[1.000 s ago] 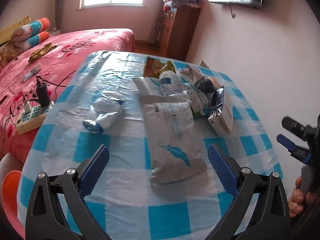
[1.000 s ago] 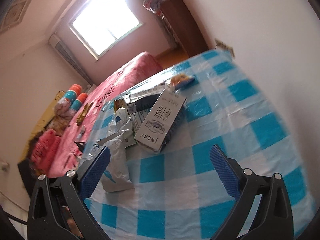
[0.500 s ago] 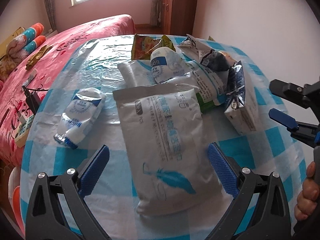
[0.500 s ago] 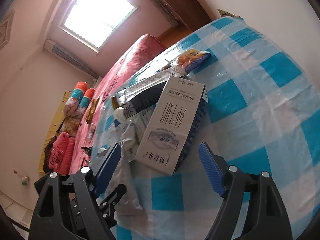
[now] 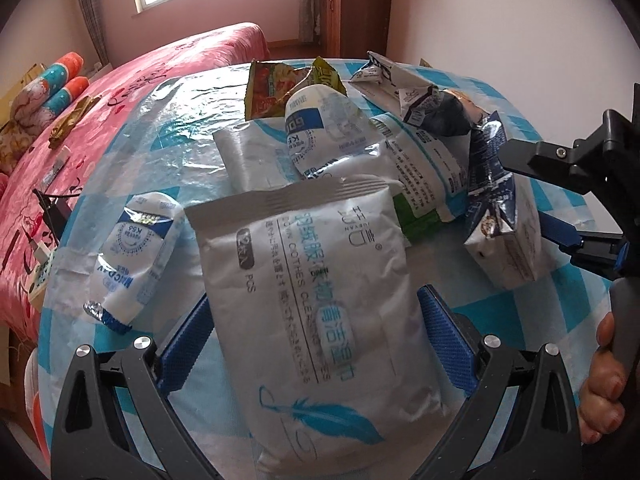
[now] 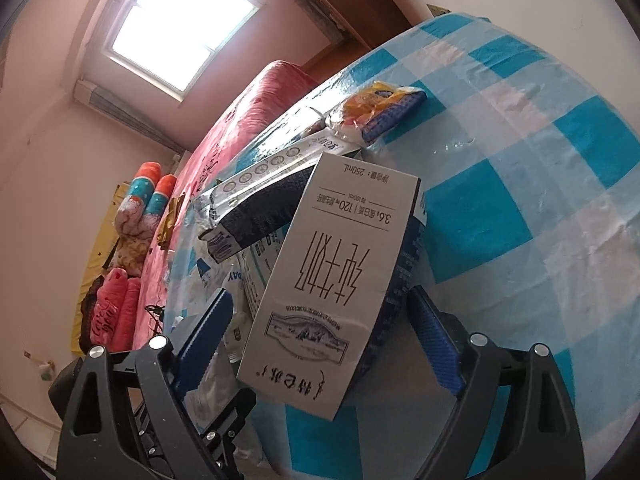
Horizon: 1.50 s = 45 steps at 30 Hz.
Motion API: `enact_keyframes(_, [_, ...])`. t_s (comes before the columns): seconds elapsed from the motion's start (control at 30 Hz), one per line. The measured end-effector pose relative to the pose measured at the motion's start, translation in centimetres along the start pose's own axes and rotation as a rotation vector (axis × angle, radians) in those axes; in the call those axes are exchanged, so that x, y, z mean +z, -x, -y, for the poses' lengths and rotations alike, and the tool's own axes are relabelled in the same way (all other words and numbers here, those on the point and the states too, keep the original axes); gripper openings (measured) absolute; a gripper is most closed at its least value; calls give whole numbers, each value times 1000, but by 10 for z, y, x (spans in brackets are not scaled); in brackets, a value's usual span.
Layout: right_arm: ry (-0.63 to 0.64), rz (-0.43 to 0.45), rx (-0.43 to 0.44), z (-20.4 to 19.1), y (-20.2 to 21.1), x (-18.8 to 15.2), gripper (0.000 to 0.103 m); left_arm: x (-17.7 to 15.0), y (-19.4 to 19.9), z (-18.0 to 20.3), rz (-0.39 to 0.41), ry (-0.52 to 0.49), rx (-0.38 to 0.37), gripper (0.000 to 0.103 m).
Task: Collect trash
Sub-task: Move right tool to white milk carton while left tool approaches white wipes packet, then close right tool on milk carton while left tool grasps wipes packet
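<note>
Because the soft white wipes pouch with a blue feather print (image 5: 320,312) lies flat between the left gripper (image 5: 316,344) pads, a squeeze could buckle it or let it slide away on the glossy blue-and-white checked tablecloth (image 6: 520,216); those jaws stand wide, whether the pads touch it I cannot tell. The right gripper (image 6: 320,340) has just been opening; its jaws straddle the white rectangular milk carton (image 6: 332,288), ungripped, which could tip against the litter heaped behind.
</note>
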State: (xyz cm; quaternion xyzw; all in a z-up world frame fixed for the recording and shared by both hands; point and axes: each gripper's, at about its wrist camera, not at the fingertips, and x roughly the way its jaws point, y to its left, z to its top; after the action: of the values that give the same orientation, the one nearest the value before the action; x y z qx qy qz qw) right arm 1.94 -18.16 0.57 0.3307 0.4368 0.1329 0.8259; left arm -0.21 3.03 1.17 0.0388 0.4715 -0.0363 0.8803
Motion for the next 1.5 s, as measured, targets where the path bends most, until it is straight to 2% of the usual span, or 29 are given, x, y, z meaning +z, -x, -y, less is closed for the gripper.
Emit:
enact_keyframes(0.1, [11,15,-10,-2,-1,1,88,1,-1,1,-2,2,5,96])
enact_keyframes(0.27, [22,21,-17,-7,-4,0,88,0,1,2,9,14,5,85])
enact_keyframes(0.4, [36,30,-32,-12,-6,-1,88,-1,0,-1,13,28,-9,82])
enact_keyframes(0.77, [20,14,-63,-22,-8,-3,90,-8,17,-17,52,77,-29,80])
enact_keyframes(0.87, [26,33,-54,-27,-5,-2,90,-11,24,-23,63,91,-32,80])
enact_keyframes(0.97, [45,42,-87,-33,-7,2,92,-11,32,-28,80,106,-31,80])
enact_keyframes(1.13, [3,13,-88,-27,-14,2,92,-15,43,-37,99,124,-31,80])
enact_keyframes(1.27, [-18,41,-96,-26,-13,3,96,-20,50,-44,115,139,-25,80])
enact_keyframes(1.37, [-23,72,-118,-30,-11,3,96,-25,55,-49,125,151,-20,80])
enact_keyframes(1.5, [-14,64,-190,-31,-20,6,96,-29,58,-54,130,164,-16,80])
